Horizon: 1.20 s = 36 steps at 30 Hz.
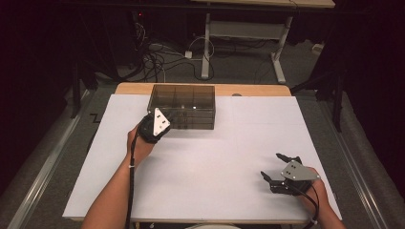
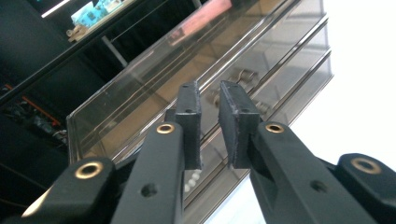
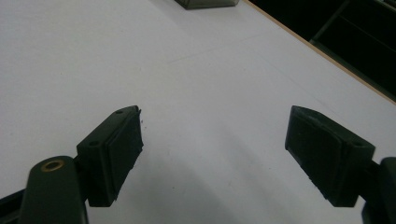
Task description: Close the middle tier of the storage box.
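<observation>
On the left of the high view the left gripper [image 1: 154,128] is held just at the front left corner of a smoky clear drawer box [image 1: 183,106], which stands toward the far edge of the white worktop [image 1: 200,162], a little left of its middle. In the left gripper view its two fingers [image 2: 190,122] stand a narrow gap apart with nothing between them, pointing at the box front from very close; whether they touch it cannot be told. That view shows stacked drawers in the box, with small metal parts [image 2: 243,77] in one drawer and a few small white beads [image 2: 191,179] in a lower one; their number is too blurred to count. From above, the box top shows dividers making several compartments. Between the box and the person's side the worktop lies bare, so nothing stands between either gripper and the box. Farther right, near the front right corner, the right gripper [image 1: 282,168] rests low on the worktop, well apart from the box. In the right gripper view its fingers [image 3: 116,151] are spread wide over bare white surface and hold nothing, with a corner of the box at the top edge. There is one box, two grippers and one worktop. Beyond it, on the floor, lie a tangle of cables [image 1: 157,59] and the white legs of another table [image 1: 206,43]
</observation>
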Motion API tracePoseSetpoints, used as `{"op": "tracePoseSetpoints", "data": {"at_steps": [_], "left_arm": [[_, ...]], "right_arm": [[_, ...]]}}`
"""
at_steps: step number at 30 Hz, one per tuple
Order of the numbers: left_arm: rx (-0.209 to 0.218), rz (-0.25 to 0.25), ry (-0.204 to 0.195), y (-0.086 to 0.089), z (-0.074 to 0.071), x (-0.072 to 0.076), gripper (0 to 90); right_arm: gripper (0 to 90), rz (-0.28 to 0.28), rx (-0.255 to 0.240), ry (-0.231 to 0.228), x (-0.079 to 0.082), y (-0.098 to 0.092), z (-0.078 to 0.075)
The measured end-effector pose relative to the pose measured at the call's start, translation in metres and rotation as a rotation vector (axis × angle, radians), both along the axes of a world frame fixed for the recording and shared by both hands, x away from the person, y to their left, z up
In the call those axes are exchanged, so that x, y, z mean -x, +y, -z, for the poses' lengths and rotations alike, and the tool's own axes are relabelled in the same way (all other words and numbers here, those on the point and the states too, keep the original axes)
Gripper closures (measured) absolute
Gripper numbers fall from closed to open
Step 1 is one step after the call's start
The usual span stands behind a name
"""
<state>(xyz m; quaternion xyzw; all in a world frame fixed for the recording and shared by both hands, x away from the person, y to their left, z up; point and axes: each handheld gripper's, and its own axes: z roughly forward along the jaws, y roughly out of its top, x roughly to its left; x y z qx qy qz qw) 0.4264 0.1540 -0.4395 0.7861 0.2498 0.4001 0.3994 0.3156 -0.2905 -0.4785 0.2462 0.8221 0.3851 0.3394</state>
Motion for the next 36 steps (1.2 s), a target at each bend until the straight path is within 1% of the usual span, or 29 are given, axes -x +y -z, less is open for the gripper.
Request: {"op": "tracePoseSetpoints", "data": {"at_steps": [1, 3, 4, 5, 6, 7, 8, 10, 11, 13, 15, 18, 20, 22, 24, 26, 27, 29, 30, 31, 32, 34, 36], "left_arm": [[-0.006, 0.000, -0.007, -0.001, -0.001, 0.001, 70.0], [-0.002, 0.005, -0.017, -0.002, -0.003, 0.004, 67.5], [-0.001, 0.007, -0.023, -0.003, -0.004, 0.005, 62.3], [0.002, 0.007, -0.029, -0.004, -0.005, 0.006, 61.5], [0.007, 0.000, -0.033, -0.005, -0.006, 0.007, 57.2], [0.006, -0.012, -0.041, -0.006, -0.006, 0.008, 50.9], [0.013, -0.022, -0.045, -0.006, -0.007, 0.008, 47.1], [0.033, -0.016, -0.048, -0.006, -0.008, 0.010, 44.4], [0.039, -0.010, -0.050, -0.007, -0.008, 0.010, 38.2], [0.035, -0.011, -0.058, -0.008, -0.009, 0.012, 35.9], [0.035, -0.015, -0.060, -0.009, -0.010, 0.013, 29.1], [0.038, -0.002, -0.052, -0.011, -0.011, 0.015, 28.3], [0.040, 0.013, -0.047, -0.011, -0.011, 0.016, 23.8], [0.039, 0.018, -0.047, -0.011, -0.012, 0.016, 23.7], [0.044, 0.030, -0.039, -0.012, -0.012, 0.017, 23.7], [0.041, 0.030, -0.038, -0.013, -0.012, 0.017, 23.6], [0.047, 0.043, -0.033, -0.014, -0.012, 0.018, 23.5], [0.047, 0.041, -0.035, -0.015, -0.012, 0.019, 23.5], [0.047, 0.047, -0.035, -0.015, -0.013, 0.019, 23.5], [0.053, 0.063, -0.031, -0.017, -0.014, 0.021, 23.4], [0.052, 0.065, -0.029, -0.018, -0.015, 0.021, 23.3], [0.049, 0.067, -0.027, -0.020, -0.015, 0.023, 16.8], [0.052, 0.071, -0.024, -0.021, -0.016, 0.023, 16.9]], "right_arm": [[19.7, -0.001, -0.001, 0.000, 0.000, 0.000, 0.000], [19.7, -0.002, -0.001, 0.000, 0.000, 0.001, 0.000], [19.7, -0.004, -0.001, 0.000, 0.000, 0.001, 0.000], [19.6, -0.005, 0.000, 0.000, 0.000, 0.001, 0.000], [19.7, -0.006, 0.002, 0.000, 0.001, 0.001, 0.000], [19.7, -0.007, 0.004, -0.001, 0.001, 0.001, 0.000], [19.7, -0.006, 0.003, -0.001, 0.001, 0.000, 0.000], [19.7, -0.006, 0.001, -0.002, 0.001, 0.000, 0.000], [19.6, -0.005, 0.000, -0.004, 0.001, 0.000, 0.000], [19.7, -0.004, -0.004, -0.002, 0.001, 0.000, 0.000], [19.6, -0.003, -0.003, -0.001, 0.000, 0.000, 0.000], [19.6, -0.003, -0.001, 0.002, -0.001, 0.001, 0.000], [19.4, -0.004, 0.001, 0.002, 0.000, 0.001, 0.000], [19.3, -0.003, 0.000, 0.000, 0.000, 0.001, 0.000], [19.0, 0.000, -0.003, 0.000, 0.000, 0.001, 0.000], [18.7, 0.004, -0.006, -0.001, 0.000, 0.001, 0.000], [18.5, 0.006, -0.008, -0.002, 0.000, 0.000, 0.000], [17.9, 0.008, -0.009, -0.003, 0.000, 0.001, -0.001], [17.4, 0.012, -0.012, -0.004, 0.000, 0.001, -0.001], [17.3, 0.013, -0.013, -0.005, 0.000, 0.001, -0.001], [17.2, 0.015, -0.015, -0.004, 0.000, 0.001, -0.001], [17.1, 0.014, -0.017, -0.002, 0.000, 0.001, -0.001], [16.9, 0.012, -0.015, -0.005, 0.000, 0.001, -0.001]]}}
